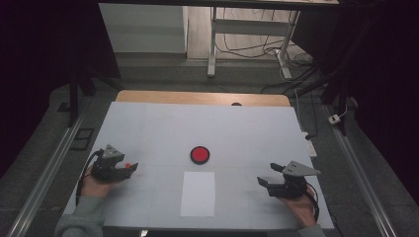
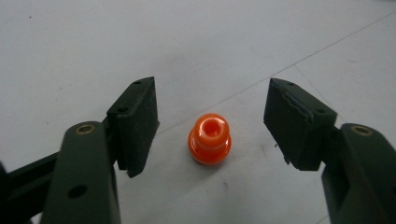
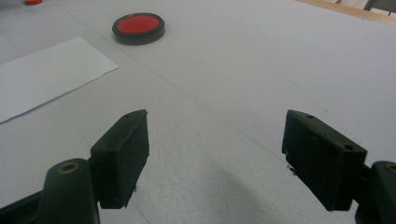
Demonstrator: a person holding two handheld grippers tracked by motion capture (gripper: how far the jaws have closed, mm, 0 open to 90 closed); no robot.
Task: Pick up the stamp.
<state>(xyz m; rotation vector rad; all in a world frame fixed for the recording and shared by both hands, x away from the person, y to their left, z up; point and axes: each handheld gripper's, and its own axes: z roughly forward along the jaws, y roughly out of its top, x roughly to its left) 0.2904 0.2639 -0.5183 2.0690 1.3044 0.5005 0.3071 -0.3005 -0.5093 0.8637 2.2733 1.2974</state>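
We are holding the left gripper with fingers spread around a small orange plastic cap standing on the white worktop; the right gripper is hovering, fingers spread.

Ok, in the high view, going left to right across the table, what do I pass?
Left tool with the small orange piece by its tip → red disc in a black rim and the white paper sheet, roughly level in the middle → right tool.
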